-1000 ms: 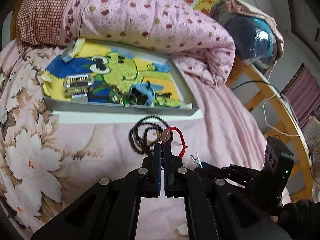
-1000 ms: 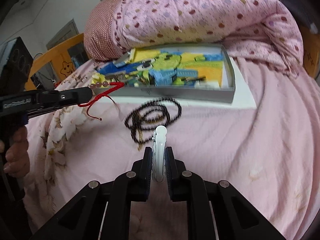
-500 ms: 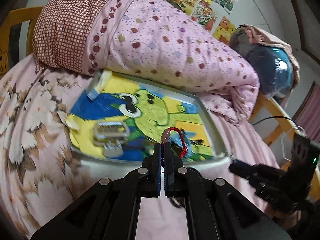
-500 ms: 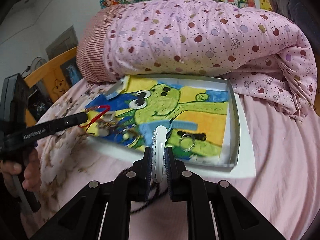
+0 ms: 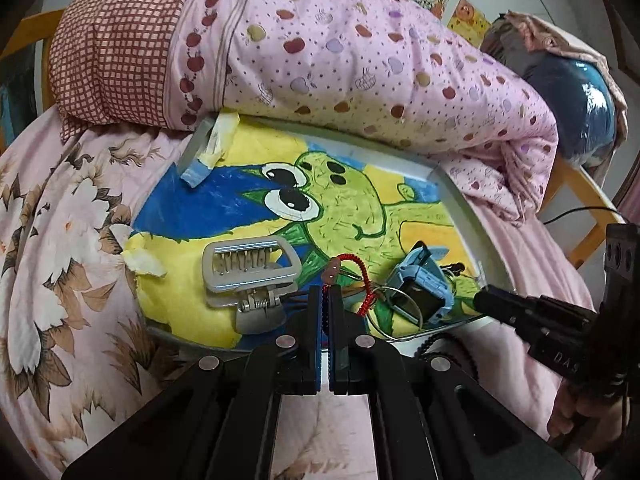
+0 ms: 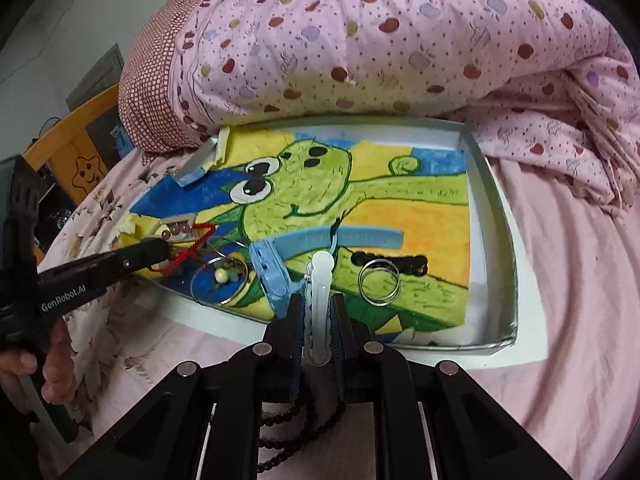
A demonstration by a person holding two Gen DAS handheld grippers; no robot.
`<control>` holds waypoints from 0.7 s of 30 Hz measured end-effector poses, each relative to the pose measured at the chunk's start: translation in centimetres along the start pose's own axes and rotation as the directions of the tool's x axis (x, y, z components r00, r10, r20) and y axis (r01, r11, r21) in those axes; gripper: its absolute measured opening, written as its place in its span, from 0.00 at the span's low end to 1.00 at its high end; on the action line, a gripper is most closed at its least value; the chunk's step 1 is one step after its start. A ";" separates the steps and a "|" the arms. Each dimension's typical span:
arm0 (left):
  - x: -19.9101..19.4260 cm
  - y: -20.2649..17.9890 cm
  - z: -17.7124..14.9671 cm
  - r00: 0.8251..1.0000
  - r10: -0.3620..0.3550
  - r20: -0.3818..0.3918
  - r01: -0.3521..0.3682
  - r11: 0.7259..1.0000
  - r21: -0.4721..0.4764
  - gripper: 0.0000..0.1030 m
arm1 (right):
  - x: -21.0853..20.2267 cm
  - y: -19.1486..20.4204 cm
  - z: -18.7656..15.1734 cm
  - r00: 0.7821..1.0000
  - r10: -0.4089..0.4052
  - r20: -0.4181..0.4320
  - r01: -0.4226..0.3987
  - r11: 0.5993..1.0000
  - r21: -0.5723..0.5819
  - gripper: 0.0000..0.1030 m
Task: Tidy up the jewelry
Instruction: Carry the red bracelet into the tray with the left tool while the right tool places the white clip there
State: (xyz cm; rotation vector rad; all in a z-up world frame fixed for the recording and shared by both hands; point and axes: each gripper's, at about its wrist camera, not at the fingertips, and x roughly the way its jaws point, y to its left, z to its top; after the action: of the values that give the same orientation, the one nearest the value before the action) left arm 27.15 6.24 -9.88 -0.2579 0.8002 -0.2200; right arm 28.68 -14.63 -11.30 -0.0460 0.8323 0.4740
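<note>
Already both grippers hung over the near edge of the tray (image 6: 494, 216), each carrying a piece. The left gripper (image 5: 325, 292) was pinched fully shut on the red cord (image 5: 362, 280), whose loop and beads dangled beside the grey claw clip (image 5: 250, 276) and above the blue watch (image 5: 420, 288). The right gripper (image 6: 318, 300) was clamped narrow on the white clip (image 6: 320, 292), just above the watch strap and near the rings (image 6: 378, 282). Probably the cord could snag on the clip's teeth or the wire hoop (image 6: 220, 280) if it were let go there, and tangle. The white clip might land on the watch rather than bare tray. The dark bead string (image 6: 296, 432) lay on the bedsheet below the right gripper, outside the tray.
</note>
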 end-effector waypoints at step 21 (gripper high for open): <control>2.4 -0.3 -0.1 0.995 0.004 -0.102 -0.004 1.000 0.005 0.01 | 0.4 -0.1 -0.1 1.000 0.006 0.005 -0.006 1.000 0.003 0.13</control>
State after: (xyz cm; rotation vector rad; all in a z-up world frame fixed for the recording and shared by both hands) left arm 28.69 5.25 -11.44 -0.2422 0.9010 -0.2325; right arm 28.87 -14.60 -11.68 -0.0395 0.8284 0.4783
